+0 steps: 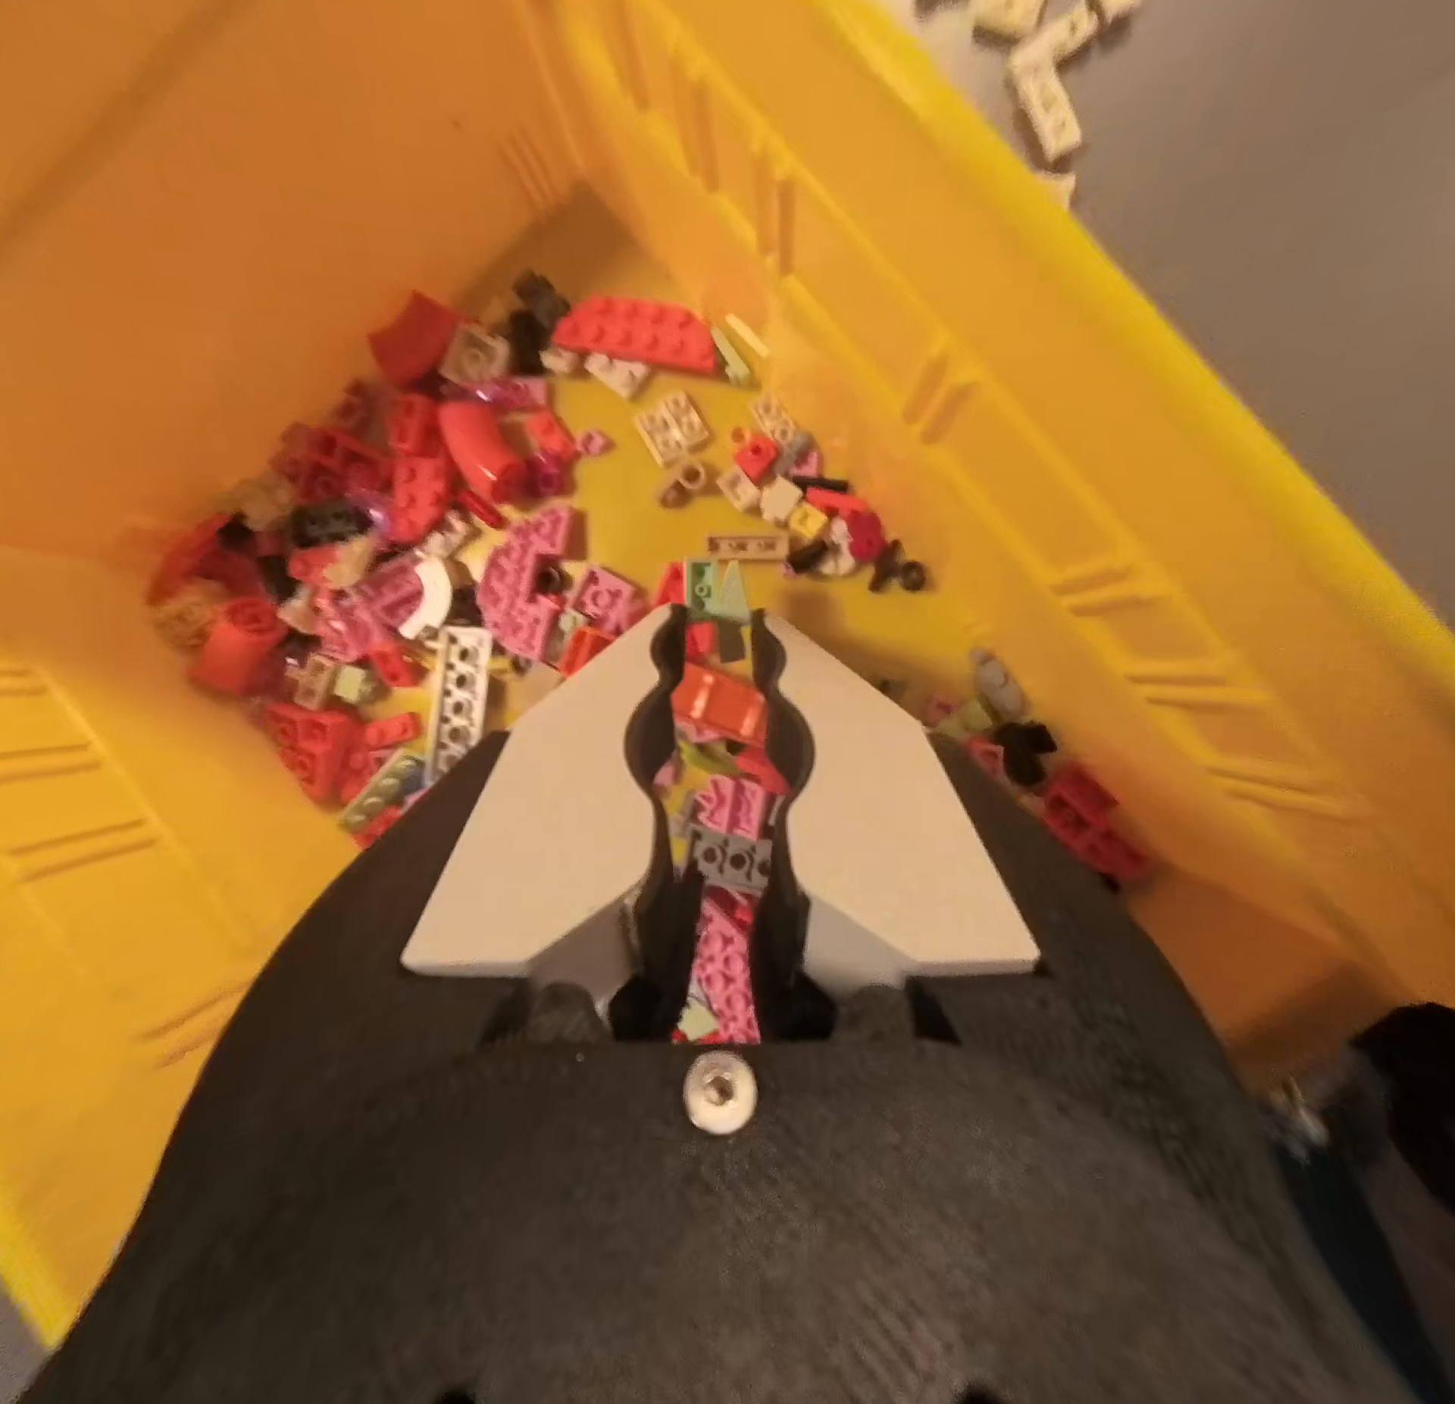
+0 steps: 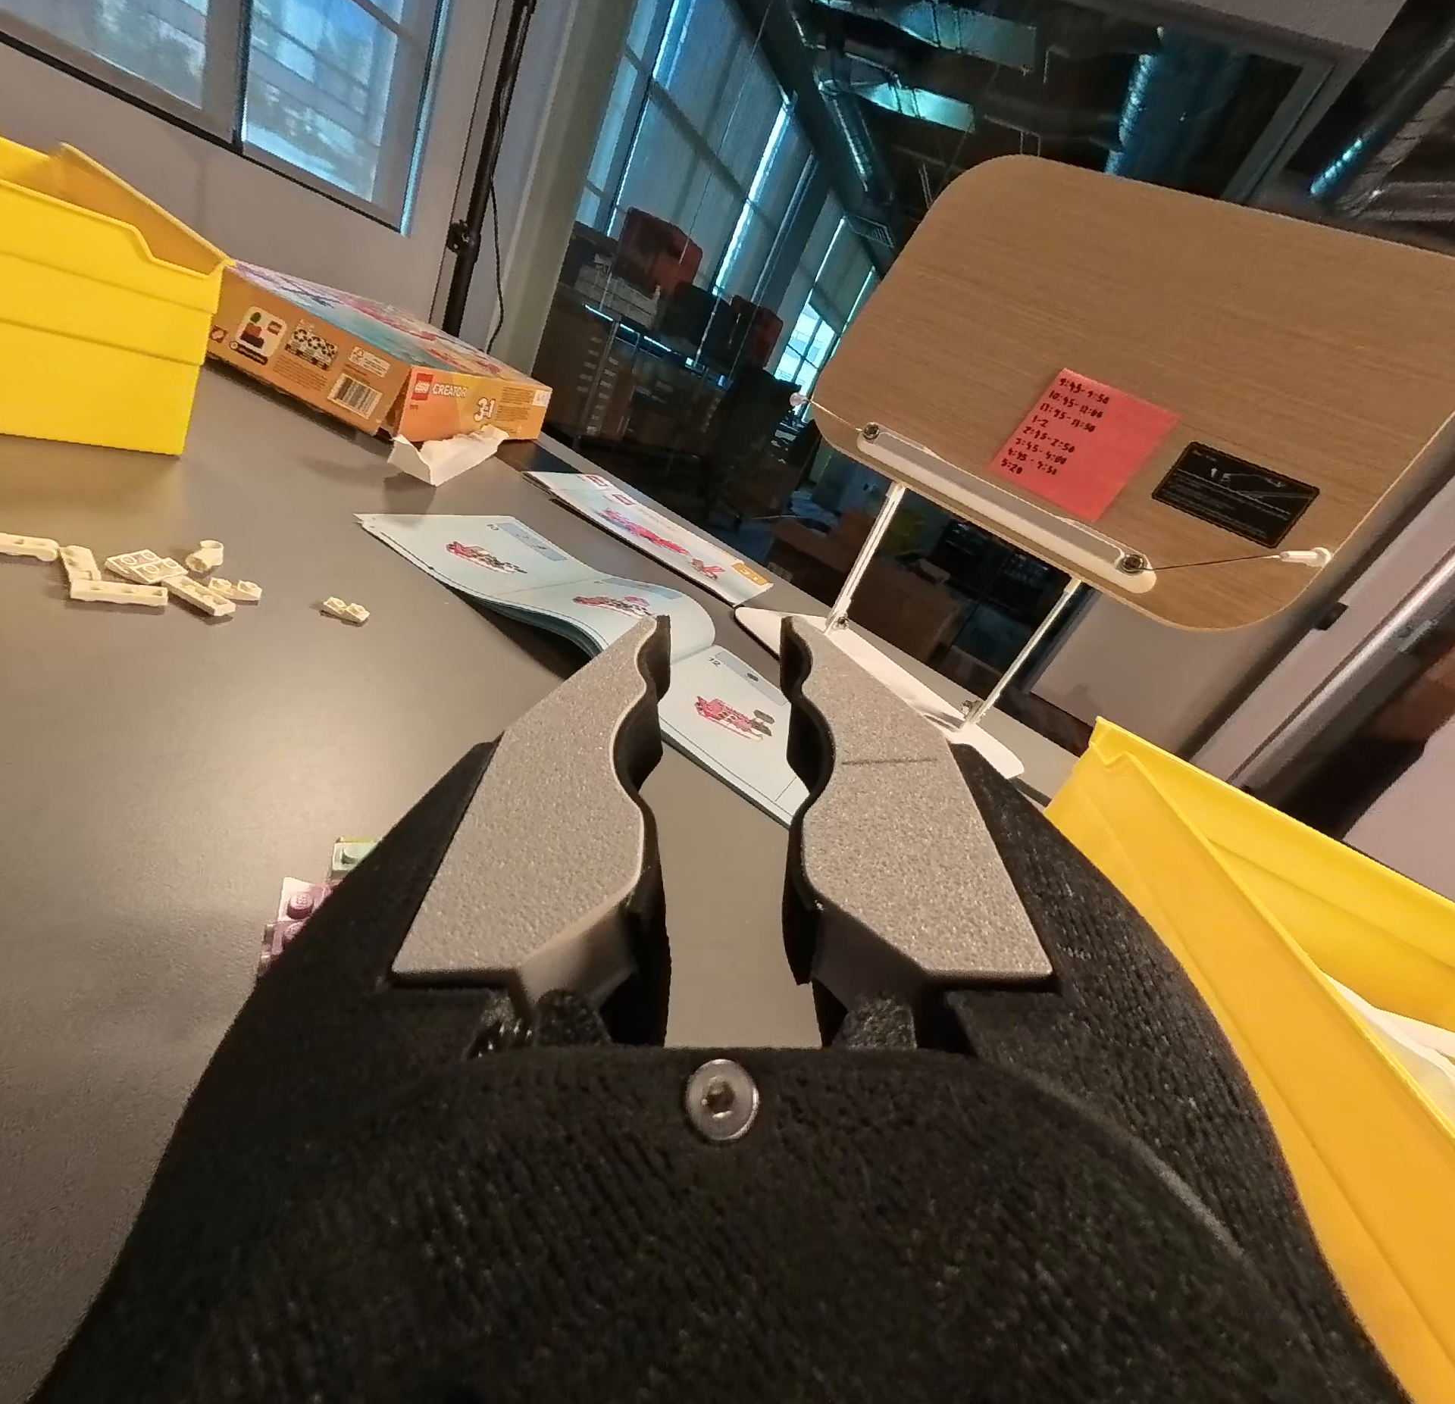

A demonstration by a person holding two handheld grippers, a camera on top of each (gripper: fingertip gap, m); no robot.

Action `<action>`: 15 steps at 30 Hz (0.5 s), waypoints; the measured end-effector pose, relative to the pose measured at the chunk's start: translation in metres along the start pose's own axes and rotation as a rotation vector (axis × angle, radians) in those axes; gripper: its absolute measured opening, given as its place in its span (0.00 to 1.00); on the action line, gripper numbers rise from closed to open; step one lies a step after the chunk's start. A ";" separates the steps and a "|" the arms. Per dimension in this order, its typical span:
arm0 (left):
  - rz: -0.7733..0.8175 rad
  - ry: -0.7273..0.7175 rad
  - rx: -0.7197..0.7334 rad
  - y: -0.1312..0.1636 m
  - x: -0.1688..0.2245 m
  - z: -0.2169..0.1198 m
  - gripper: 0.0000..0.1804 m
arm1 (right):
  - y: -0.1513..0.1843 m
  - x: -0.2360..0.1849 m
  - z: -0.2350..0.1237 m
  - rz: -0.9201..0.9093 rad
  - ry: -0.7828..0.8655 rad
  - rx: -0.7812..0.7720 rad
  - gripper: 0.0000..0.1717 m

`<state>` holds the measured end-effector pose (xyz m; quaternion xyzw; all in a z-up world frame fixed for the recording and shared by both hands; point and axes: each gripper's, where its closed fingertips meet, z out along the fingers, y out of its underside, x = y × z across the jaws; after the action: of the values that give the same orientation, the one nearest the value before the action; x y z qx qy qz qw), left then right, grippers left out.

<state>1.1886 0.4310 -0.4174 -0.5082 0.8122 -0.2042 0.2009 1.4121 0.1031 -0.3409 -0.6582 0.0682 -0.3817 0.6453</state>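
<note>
My left gripper [image 1: 712,614] points down into a yellow bin [image 1: 984,327] whose floor is strewn with loose toy bricks in red, pink, white and black. Its jaws stand narrowly apart, and a small pale green brick [image 1: 715,588] sits right at the tips. The picture is blurred there, so I cannot tell whether the pads press on that brick or only frame it. Farther back, an orange brick [image 1: 718,706] shows through the gap between the fingers. A pink half-round plate [image 1: 529,575] lies just to the left of the tips, and a long white plate with holes [image 1: 460,693] sits beside the left finger. Outside the bin's rim, a cluster of cream bricks [image 1: 1039,44] rests on the grey table [image 1: 1299,225].

My right gripper [image 2: 720,634] hovers low over the dark table, released, with a clear gap between its grey fingers [image 2: 567,776] and nothing in it. An open instruction booklet [image 2: 551,571] lies just beyond the tips. A scatter of white bricks [image 2: 149,571] sits to the left, an orange toy box [image 2: 378,366] behind it, and a wooden book stand [image 2: 1142,390] rises to the right.
</note>
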 end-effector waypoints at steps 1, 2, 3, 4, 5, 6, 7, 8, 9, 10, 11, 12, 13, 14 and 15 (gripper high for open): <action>-0.002 -0.026 0.060 -0.009 -0.003 -0.006 0.09 | 0.000 0.000 0.000 -0.001 0.000 0.000 0.15; -0.013 -0.042 0.128 -0.019 -0.005 -0.013 0.08 | 0.000 0.000 0.000 -0.002 0.001 0.002 0.15; -0.036 -0.072 0.205 -0.030 -0.008 -0.021 0.08 | -0.001 0.001 0.000 -0.005 0.006 0.006 0.16; -0.071 -0.115 0.291 -0.043 -0.013 -0.033 0.09 | -0.003 0.001 -0.001 -0.013 0.011 0.016 0.16; -0.122 -0.149 0.375 -0.057 -0.015 -0.046 0.08 | -0.007 0.001 -0.002 -0.023 0.007 0.035 0.17; -0.177 -0.180 0.486 -0.074 -0.014 -0.064 0.09 | -0.013 -0.002 -0.003 -0.039 -0.009 0.064 0.19; -0.222 -0.186 0.615 -0.093 -0.009 -0.085 0.09 | -0.020 -0.007 -0.003 -0.061 -0.030 0.096 0.20; -0.253 -0.154 0.722 -0.109 0.001 -0.102 0.08 | -0.028 -0.013 -0.003 -0.089 -0.048 0.119 0.20; -0.288 -0.114 0.800 -0.121 0.009 -0.115 0.08 | -0.034 -0.020 -0.002 -0.115 -0.068 0.132 0.20; -0.324 -0.099 0.858 -0.129 0.011 -0.125 0.08 | -0.040 -0.029 -0.001 -0.133 -0.100 0.143 0.21; -0.341 -0.093 0.879 -0.132 0.011 -0.129 0.08 | -0.046 -0.037 0.000 -0.144 -0.129 0.155 0.21; -0.357 -0.080 0.869 -0.133 0.010 -0.127 0.08 | -0.051 -0.045 0.002 -0.158 -0.149 0.164 0.21; -0.385 -0.046 0.871 -0.133 0.009 -0.125 0.09 | -0.056 -0.052 0.003 -0.171 -0.170 0.172 0.21; -0.429 0.029 0.903 -0.135 0.010 -0.125 0.09 | -0.063 -0.059 0.004 -0.180 -0.198 0.181 0.21; -0.482 0.135 0.944 -0.138 0.014 -0.127 0.08 | -0.072 -0.067 0.006 -0.180 -0.229 0.196 0.19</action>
<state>1.2179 0.3790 -0.2384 -0.5205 0.5032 -0.6199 0.3027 1.3394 0.1585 -0.3029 -0.6347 -0.1023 -0.3652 0.6733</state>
